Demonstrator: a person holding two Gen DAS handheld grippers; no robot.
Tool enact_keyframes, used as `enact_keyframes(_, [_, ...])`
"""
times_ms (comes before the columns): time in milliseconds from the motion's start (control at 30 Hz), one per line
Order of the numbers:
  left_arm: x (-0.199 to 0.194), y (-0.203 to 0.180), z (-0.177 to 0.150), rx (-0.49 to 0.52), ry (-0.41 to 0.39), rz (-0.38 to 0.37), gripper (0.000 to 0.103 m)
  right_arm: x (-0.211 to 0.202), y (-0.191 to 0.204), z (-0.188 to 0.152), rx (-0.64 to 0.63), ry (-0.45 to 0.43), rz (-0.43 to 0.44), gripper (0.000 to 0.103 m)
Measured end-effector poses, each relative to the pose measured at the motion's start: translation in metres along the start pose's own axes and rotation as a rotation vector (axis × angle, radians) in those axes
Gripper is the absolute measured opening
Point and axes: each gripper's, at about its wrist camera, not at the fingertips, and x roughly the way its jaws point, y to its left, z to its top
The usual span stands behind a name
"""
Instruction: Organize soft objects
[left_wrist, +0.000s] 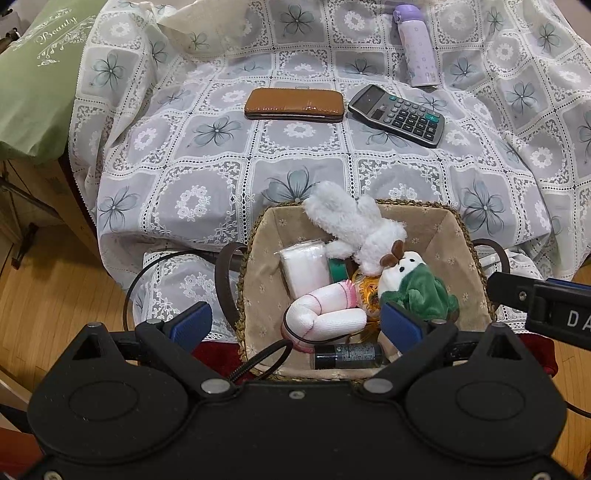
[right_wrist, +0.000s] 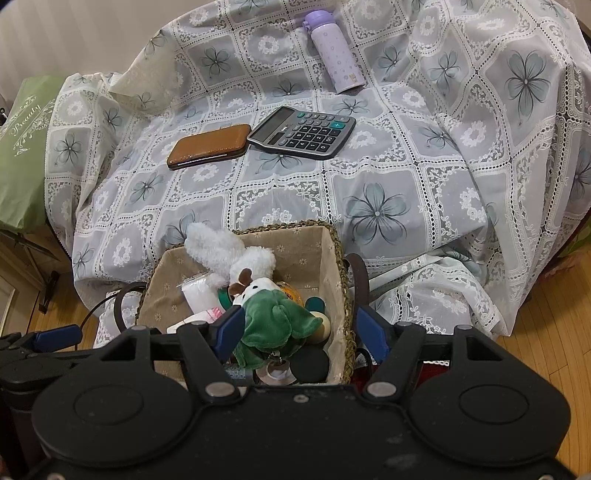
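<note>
A woven basket (left_wrist: 406, 202) with a beige lining stands in front of the lace-covered bed. In it lie a fluffy white plush (left_wrist: 351, 225), a white-headed toy in green (left_wrist: 421, 291), a pink-and-white cloth roll (left_wrist: 325, 314) and a tissue pack (left_wrist: 304, 266). My left gripper (left_wrist: 295, 326) hovers open over the basket's near side, its pads clear of the roll. My right gripper (right_wrist: 301, 332) is open. Its left pad rests beside the green toy (right_wrist: 277, 321), and its right pad is outside the basket wall (right_wrist: 341, 280).
On the lace cloth lie a brown wallet (left_wrist: 293, 104), a calculator (left_wrist: 397, 114) and a purple bottle (left_wrist: 417, 48). A dark bottle (left_wrist: 347, 355) lies at the basket's near edge. A green pillow (left_wrist: 37, 74) sits at the left, above the wooden floor (left_wrist: 55, 277).
</note>
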Motion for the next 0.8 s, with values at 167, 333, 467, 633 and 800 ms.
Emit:
enact_keyframes(167, [0.0002, -0.0005, 0.0000, 0.000, 0.000, 0.001, 0.095, 0.0007, -0.0009, 0.0001, -0.002, 0.001, 0.001, 0.067])
enact_keyframes(333, [0.0005, -0.0004, 0.0000, -0.001, 0.001, 0.002, 0.095, 0.0007, -0.0005, 0.0006, 0.000, 0.001, 0.000, 0.068])
enact_keyframes(467, [0.0004, -0.0004, 0.0004, -0.001, 0.001, 0.002, 0.095, 0.0011, -0.0005, -0.0014, -0.001, 0.005, 0.001, 0.068])
enact_keyframes(633, [0.0015, 0.0004, -0.0005, 0.000, 0.000, 0.007, 0.095, 0.0012, -0.0007, -0.0007, -0.001, 0.005, 0.001, 0.068])
enact_keyframes(800, [0.0006, 0.0001, 0.0002, 0.000, -0.002, 0.008, 0.094, 0.0017, -0.0023, -0.0005, -0.001, 0.009, 0.003, 0.068])
